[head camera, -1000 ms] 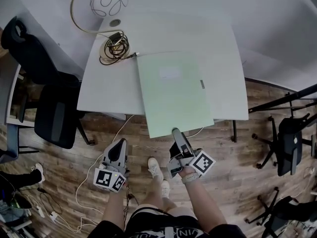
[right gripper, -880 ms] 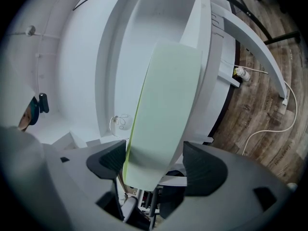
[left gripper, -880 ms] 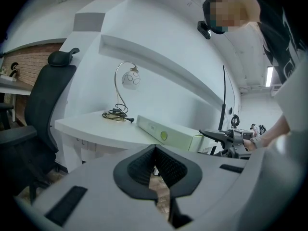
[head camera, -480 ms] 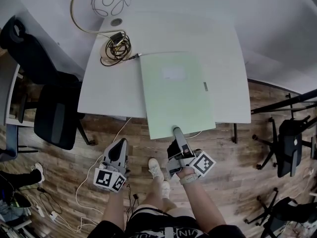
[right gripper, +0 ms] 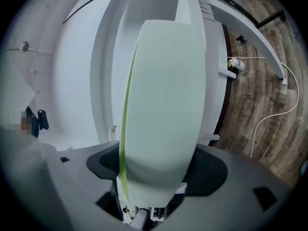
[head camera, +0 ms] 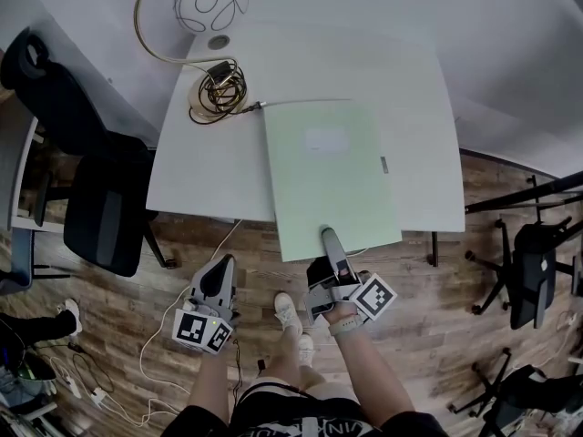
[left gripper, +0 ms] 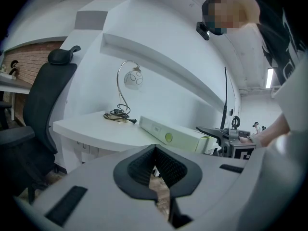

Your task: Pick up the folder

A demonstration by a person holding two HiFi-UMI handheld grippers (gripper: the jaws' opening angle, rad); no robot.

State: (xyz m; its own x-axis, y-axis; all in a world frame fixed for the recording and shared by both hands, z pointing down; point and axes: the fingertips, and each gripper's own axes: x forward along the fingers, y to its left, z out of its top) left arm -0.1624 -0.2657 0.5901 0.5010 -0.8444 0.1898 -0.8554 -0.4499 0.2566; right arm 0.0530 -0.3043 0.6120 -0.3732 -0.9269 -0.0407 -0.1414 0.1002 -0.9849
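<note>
Right gripper [head camera: 329, 237] is pinching the green folder [head camera: 330, 176] by its near edge. It's lying on the white table [head camera: 209, 167], overhanging the front, long axis pointing straight away. Left gripper [head camera: 217, 271] is pressed together on nothing, farther from the table.

Soft, even indoor light, counter [head camera: 200, 162] bright and pale, faint shadow beneath it on the floor [head camera: 437, 335], gripper views fisheye-bent with dark corners, close foreground blurred.

Shows a white tabletop [head camera: 209, 162] against a pale wall [head camera: 474, 25], a globe lamp [head camera: 209, 0] and coiled cables [head camera: 217, 91] at its far left corner. Has wood-plank floor [head camera: 437, 299] below, one black office chair [head camera: 105, 212] at left, another chair [head camera: 533, 267] at right.
</note>
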